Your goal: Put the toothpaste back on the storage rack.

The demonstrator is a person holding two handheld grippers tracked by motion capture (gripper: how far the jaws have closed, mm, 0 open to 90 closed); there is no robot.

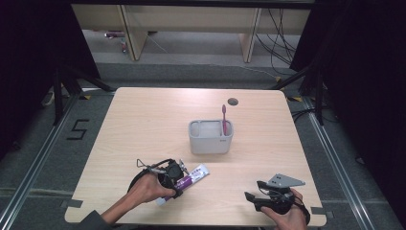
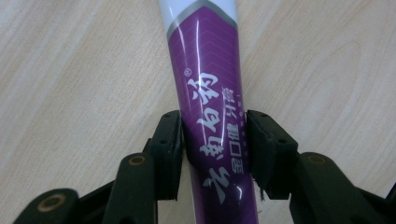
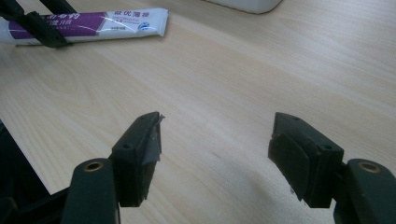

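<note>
From the high view, the toothpaste tube [image 1: 188, 178] lies flat on the table [image 1: 143, 124] near the front edge, its long axis running on a slant from near-left up toward far-right. The left gripper [image 1: 173, 178] sits right over the tube's lower half, while the right gripper [image 1: 256, 191] rests well apart at the front right corner, so the left hand is plainly the nearer one. Beyond the tube, toward the middle of the table, stands the grey holder [image 1: 210, 137] with a pink toothbrush [image 1: 223, 120] upright in its right compartment.

Now the left gripper view: the purple tube [image 2: 210, 107] runs straight up the picture, lengthwise along the line of the left gripper [image 2: 213, 140], and both pads are against its sides, clamped across the narrow width. By my reading it is a grip crosswise to the long axis, so a lift should bring the tube up level.

Over to the right gripper view: the right gripper [image 3: 215, 140] stands wide apart with bare wood between the jaws, holding nothing. The tube [image 3: 93, 23] lies far off at upper left, broadside on.
</note>
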